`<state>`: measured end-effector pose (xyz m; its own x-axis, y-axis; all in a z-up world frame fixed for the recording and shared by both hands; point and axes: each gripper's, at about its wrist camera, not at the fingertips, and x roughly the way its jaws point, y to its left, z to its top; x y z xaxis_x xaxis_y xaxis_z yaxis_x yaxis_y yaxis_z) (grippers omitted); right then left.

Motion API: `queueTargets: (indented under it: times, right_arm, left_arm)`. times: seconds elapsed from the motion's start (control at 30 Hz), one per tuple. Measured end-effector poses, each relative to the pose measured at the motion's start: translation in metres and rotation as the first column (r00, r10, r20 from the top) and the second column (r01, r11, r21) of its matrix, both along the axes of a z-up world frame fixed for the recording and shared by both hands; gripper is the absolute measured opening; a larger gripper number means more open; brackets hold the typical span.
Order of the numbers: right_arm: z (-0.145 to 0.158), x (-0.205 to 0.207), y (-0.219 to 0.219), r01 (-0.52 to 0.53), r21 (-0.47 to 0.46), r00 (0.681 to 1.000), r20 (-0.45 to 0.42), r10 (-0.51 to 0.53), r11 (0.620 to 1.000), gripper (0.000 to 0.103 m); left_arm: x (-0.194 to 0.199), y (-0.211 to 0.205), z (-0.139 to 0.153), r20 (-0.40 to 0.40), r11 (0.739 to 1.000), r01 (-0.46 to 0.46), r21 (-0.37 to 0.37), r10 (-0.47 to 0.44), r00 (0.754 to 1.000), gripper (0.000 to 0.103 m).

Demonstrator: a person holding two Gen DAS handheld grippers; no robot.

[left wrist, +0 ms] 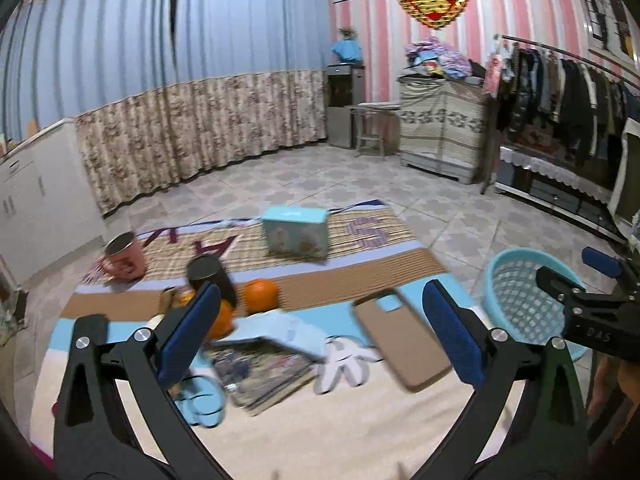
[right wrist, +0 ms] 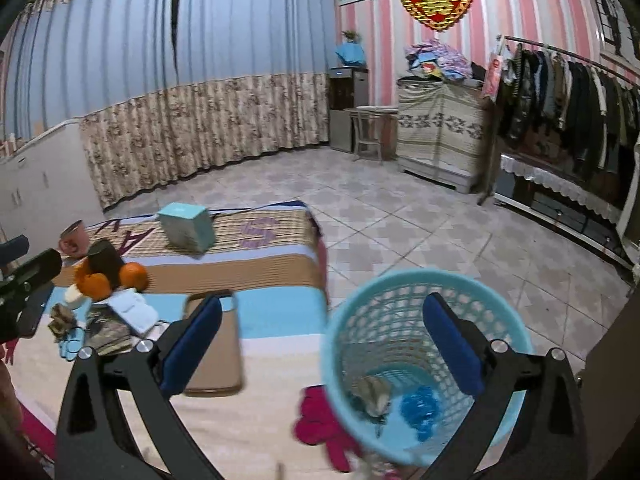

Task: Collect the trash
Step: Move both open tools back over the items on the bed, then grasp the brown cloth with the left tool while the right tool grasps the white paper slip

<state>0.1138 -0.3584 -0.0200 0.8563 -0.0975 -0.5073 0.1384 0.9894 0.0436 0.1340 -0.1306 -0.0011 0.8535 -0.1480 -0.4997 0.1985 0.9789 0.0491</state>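
A light blue mesh basket [right wrist: 404, 320] stands at the mat's right edge; inside lie a crumpled grey wrapper [right wrist: 374, 398] and a blue scrap [right wrist: 420, 410]. It also shows in the left wrist view [left wrist: 516, 288]. My right gripper [right wrist: 324, 344] is open and empty above the basket's rim. My left gripper [left wrist: 320, 332] is open and empty above the mat, over a shiny foil wrapper [left wrist: 260, 372] and a white tissue [left wrist: 280, 330]. A crumpled brown scrap [right wrist: 60, 320] lies at the mat's left.
On the striped mat [left wrist: 352, 432] lie a tan phone case [left wrist: 404, 340], oranges [left wrist: 261, 295], a dark can [left wrist: 208, 270], a pink mug [left wrist: 124, 258] and a teal box [left wrist: 296, 232]. A red cloth [right wrist: 320, 424] lies beside the basket. Tiled floor, a cabinet and a clothes rack lie beyond.
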Motion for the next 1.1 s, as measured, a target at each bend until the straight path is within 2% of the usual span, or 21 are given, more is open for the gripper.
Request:
queueTargets:
  times: [0.33, 0.53, 0.67, 0.8, 1.03, 1.1]
  right_arm:
    - [-0.014, 0.008, 0.064, -0.083, -0.044, 0.997, -0.011, 0.083, 0.996, 0.098]
    - [-0.026, 0.019, 0.09, -0.103, -0.07, 0.994, -0.03, 0.102, 0.992, 0.098]
    - [-0.035, 0.024, 0.104, -0.116, -0.1, 0.993, -0.045, 0.112, 0.988, 0.098]
    - [-0.043, 0.033, 0.12, -0.142, -0.118, 0.988, -0.072, 0.134, 0.983, 0.098]
    - [-0.053, 0.05, 0.138, -0.171, -0.133, 0.981, -0.112, 0.157, 0.976, 0.098]
    - [-0.055, 0.056, 0.144, -0.175, -0.127, 0.98, -0.122, 0.16, 0.976, 0.098]
  left_arm:
    - [-0.001, 0.094, -0.023, -0.025, 0.988, -0.151, 0.002, 0.151, 0.988, 0.098]
    - [0.008, 0.148, -0.059, -0.09, 0.974, -0.226, 0.019, 0.227, 0.97, 0.098]
    - [0.016, 0.169, -0.079, -0.129, 0.97, -0.244, 0.023, 0.245, 0.961, 0.098]
    - [0.027, 0.185, -0.099, -0.183, 0.969, -0.247, -0.005, 0.242, 0.953, 0.098]
    - [0.045, 0.198, -0.109, -0.218, 0.972, -0.229, -0.053, 0.212, 0.953, 0.097]
    - [0.05, 0.197, -0.11, -0.219, 0.975, -0.217, -0.052, 0.201, 0.955, 0.091]
